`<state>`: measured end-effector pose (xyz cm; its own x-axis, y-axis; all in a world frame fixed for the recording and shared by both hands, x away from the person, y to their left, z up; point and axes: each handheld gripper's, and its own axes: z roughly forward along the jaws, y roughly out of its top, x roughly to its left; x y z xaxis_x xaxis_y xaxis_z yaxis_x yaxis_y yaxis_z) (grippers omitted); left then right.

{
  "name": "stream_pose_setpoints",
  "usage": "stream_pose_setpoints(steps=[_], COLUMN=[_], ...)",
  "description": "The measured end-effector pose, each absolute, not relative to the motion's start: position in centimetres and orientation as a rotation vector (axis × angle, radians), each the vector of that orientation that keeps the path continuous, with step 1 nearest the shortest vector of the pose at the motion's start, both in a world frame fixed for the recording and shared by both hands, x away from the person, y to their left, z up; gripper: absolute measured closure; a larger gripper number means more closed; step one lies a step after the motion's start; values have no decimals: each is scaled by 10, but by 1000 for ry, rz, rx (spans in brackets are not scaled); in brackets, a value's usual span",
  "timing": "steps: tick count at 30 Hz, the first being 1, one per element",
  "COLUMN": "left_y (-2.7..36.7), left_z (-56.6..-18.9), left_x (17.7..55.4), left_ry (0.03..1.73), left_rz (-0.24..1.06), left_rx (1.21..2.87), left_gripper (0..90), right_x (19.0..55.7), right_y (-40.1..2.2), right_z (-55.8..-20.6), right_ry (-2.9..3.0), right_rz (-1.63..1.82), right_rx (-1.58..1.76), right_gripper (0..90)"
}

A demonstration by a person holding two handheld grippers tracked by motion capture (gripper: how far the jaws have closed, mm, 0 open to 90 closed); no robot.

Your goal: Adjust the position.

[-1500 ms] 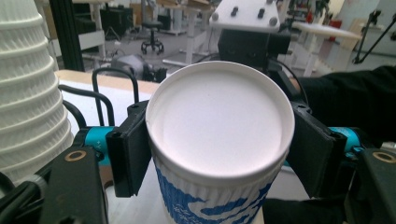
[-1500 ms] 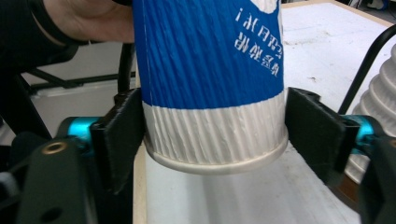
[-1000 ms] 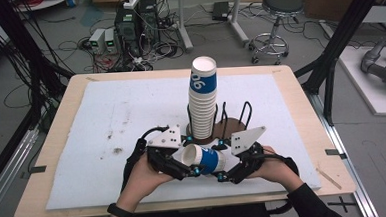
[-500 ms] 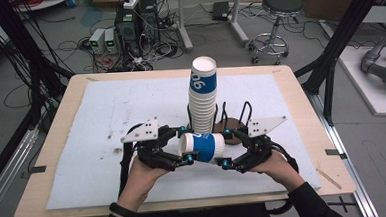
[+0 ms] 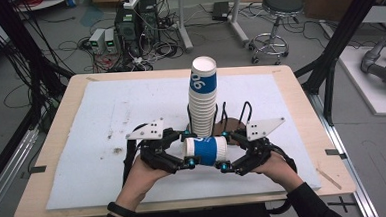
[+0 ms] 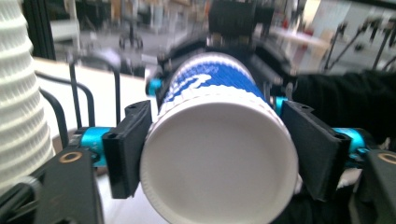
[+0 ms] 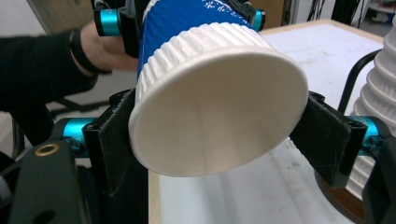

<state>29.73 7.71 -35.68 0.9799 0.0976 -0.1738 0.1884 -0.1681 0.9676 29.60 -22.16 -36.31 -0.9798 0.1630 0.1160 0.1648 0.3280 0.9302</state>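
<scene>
A blue and white paper cup (image 5: 206, 151) lies on its side in the air above the white mat (image 5: 96, 118), held from both ends. My left gripper (image 5: 187, 150) is shut on its closed base end, which faces the camera in the left gripper view as the cup (image 6: 219, 158) between my left gripper's (image 6: 219, 154) jaws. My right gripper (image 5: 224, 151) is shut on the open mouth end. In the right gripper view the cup (image 7: 219, 116) shows its hollow inside between my right gripper's (image 7: 224, 140) pads. A tall stack of cups (image 5: 203, 95) stands just behind.
The stack sits on a brown base with black wire loops (image 5: 236, 117). Its ribbed white side appears at the left edge as the stack (image 6: 21, 93) and at the right edge as the stack (image 7: 380, 93). The wooden table edge (image 5: 186, 204) runs near my hands.
The cup has turned from tilted to level between the two grippers and risen a little. The right gripper has swung out to the cup's right end.
</scene>
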Motion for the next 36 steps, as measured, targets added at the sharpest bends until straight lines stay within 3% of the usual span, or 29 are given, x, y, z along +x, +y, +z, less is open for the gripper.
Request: stream_pose_setpoints(steps=[7, 22, 29, 36], left_y=[71, 78, 73, 64], left_z=[-357, -365, -368, -364], left_x=[297, 298, 298, 295], left_ry=[195, 139, 156, 154], left_rz=[-65, -51, -79, -26], left_rx=[1921, 1696, 1788, 2018], left_gripper=[280, 290, 288, 214], right_x=[294, 294, 293, 291], right_y=[-219, -221, -220, -215], right_z=[-360, -356, -357, -357], right_ry=[-2657, -2505, -2525, -2723], right_rz=[-1729, -1827, -1801, -1644], right_rx=[-269, -362, -337, -261], right_gripper=[206, 151, 196, 204])
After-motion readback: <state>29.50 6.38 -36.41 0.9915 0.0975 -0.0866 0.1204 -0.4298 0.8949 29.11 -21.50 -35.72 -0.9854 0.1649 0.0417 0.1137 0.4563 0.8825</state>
